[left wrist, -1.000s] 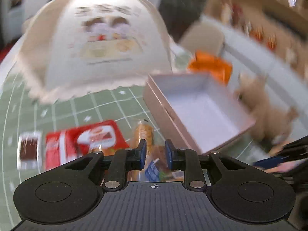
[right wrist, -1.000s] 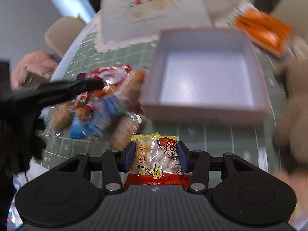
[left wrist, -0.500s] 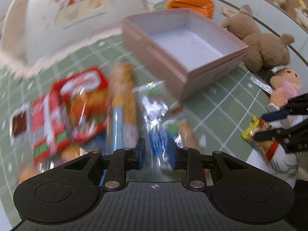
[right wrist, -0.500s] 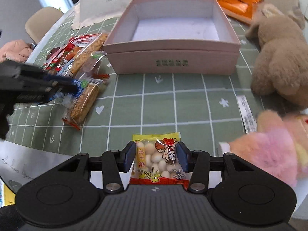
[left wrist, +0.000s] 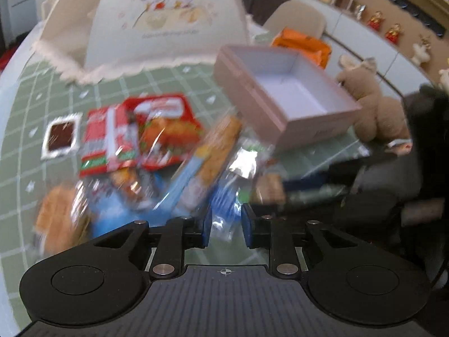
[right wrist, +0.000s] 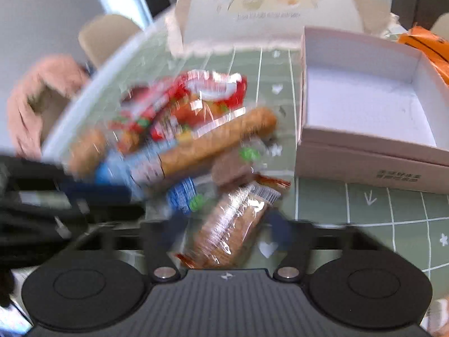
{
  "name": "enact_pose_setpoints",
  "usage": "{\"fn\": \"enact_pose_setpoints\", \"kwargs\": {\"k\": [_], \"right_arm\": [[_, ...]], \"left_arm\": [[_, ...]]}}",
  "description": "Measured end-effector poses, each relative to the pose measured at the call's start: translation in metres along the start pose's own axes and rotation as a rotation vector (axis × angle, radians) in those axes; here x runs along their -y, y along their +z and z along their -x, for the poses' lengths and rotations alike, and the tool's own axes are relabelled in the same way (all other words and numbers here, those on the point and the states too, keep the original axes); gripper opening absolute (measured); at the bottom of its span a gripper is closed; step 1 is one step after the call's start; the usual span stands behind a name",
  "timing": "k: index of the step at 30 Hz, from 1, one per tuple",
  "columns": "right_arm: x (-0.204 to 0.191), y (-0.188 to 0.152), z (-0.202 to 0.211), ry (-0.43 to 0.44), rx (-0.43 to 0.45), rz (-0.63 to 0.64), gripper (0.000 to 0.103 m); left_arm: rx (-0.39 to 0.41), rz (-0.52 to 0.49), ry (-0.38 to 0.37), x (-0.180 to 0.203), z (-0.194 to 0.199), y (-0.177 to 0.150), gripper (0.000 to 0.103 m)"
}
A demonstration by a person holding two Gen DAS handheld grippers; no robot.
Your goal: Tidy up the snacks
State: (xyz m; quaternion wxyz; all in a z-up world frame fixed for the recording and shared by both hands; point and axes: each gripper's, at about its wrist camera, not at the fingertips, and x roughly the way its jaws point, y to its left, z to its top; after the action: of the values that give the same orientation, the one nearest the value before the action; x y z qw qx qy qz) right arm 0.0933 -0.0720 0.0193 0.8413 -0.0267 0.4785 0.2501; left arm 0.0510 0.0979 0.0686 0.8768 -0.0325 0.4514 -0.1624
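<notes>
Left wrist view first: the left claw point(left wrist: 223, 226) hangs low over the snack pile point(left wrist: 157, 151), its blue fingers point(left wrist: 207, 229) apart with a narrow gap, a clear-and-blue wrapper point(left wrist: 224, 196) showing between the tips; too blurred to call contact. The pile sits on the green checked table point(left wrist: 22, 129): a red packet point(left wrist: 160, 123), a long orange wafer stick point(left wrist: 216, 151), a small brown sachet point(left wrist: 60, 136) off to the left side. Behind and right sits the pink box point(left wrist: 294, 123), open, white inside. Beyond it, a tan plush bear point(left wrist: 373, 106) and an orange pack point(left wrist: 303, 45). The white food cover point(left wrist: 157, 28) rises at the back.

Right wrist view now: the right claw point(right wrist: 226, 229) is spread wide, fingers smeared by motion, straddling a clear-wrapped biscuit bar point(right wrist: 227, 224) without a visible grip. Ahead lies the same heap, long wafer stick point(right wrist: 216, 140) on top. The pink box point(right wrist: 364, 157) stands just right of the heap. The left claw's dark arm point(right wrist: 56, 196) reaches in from the left edge.
</notes>
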Motion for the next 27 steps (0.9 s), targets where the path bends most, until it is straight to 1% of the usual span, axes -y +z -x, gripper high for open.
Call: {"fn": "enact_pose_setpoints", "kwargs": {"k": [1, 4, 7, 9, 10, 12, 14, 16, 17, 18, 20, 21, 23, 25, 26, 27], "right_arm": [[0.003, -0.006, 0.005, -0.005, -0.003, 0.003, 0.04], [0.023, -0.025, 0.024, -0.065, -0.018, -0.022, 0.039], [0.043, -0.039, 0.042, -0.122, -0.014, -0.058, 0.039], [0.055, -0.048, 0.059, -0.134, 0.008, -0.088, 0.039], [0.062, -0.051, 0.066, -0.136, 0.017, -0.1, 0.041], [0.071, -0.06, 0.082, -0.142, 0.047, -0.119, 0.044], [0.075, -0.066, 0.092, -0.153, 0.067, -0.123, 0.056], [0.077, -0.069, 0.099, -0.172, 0.088, -0.112, 0.061], [0.077, -0.07, 0.102, -0.184, 0.096, -0.103, 0.062], [0.076, -0.07, 0.104, -0.196, 0.102, -0.096, 0.063], [0.076, -0.069, 0.107, -0.205, 0.116, -0.093, 0.069], [0.077, -0.069, 0.107, -0.205, 0.122, -0.097, 0.07], [0.079, -0.068, 0.107, -0.204, 0.13, -0.112, 0.074], [0.08, -0.069, 0.105, -0.213, 0.125, -0.124, 0.075], [0.08, -0.069, 0.104, -0.22, 0.12, -0.125, 0.075], [0.08, -0.07, 0.104, -0.229, 0.116, -0.121, 0.075]], "left_arm": [[0.007, -0.004, -0.015, 0.002, -0.006, 0.004, 0.026], [0.001, -0.02, -0.05, 0.009, -0.033, 0.018, 0.026], [-0.019, -0.059, -0.012, 0.013, -0.059, 0.029, 0.025], [-0.053, -0.08, -0.003, 0.016, -0.073, 0.03, 0.026], [-0.055, -0.089, -0.017, 0.018, -0.074, 0.031, 0.026], [-0.093, -0.109, -0.041, 0.023, -0.071, 0.026, 0.03], [-0.122, -0.121, -0.076, 0.029, -0.066, 0.013, 0.031], [-0.154, -0.123, -0.125, 0.033, -0.058, 0.0, 0.031], [-0.161, -0.125, -0.136, 0.035, -0.053, -0.005, 0.031], [-0.158, -0.123, -0.132, 0.037, -0.047, -0.009, 0.031], [-0.126, -0.09, -0.095, 0.04, -0.032, -0.012, 0.031], [-0.1, -0.065, -0.069, 0.042, -0.026, -0.012, 0.031], [-0.055, -0.047, -0.042, 0.049, -0.021, -0.011, 0.031], [-0.054, -0.074, -0.004, 0.064, -0.03, -0.011, 0.031], [-0.066, -0.104, 0.019, 0.071, -0.037, -0.012, 0.031], [-0.082, -0.156, 0.052, 0.081, -0.045, -0.014, 0.031]]}}
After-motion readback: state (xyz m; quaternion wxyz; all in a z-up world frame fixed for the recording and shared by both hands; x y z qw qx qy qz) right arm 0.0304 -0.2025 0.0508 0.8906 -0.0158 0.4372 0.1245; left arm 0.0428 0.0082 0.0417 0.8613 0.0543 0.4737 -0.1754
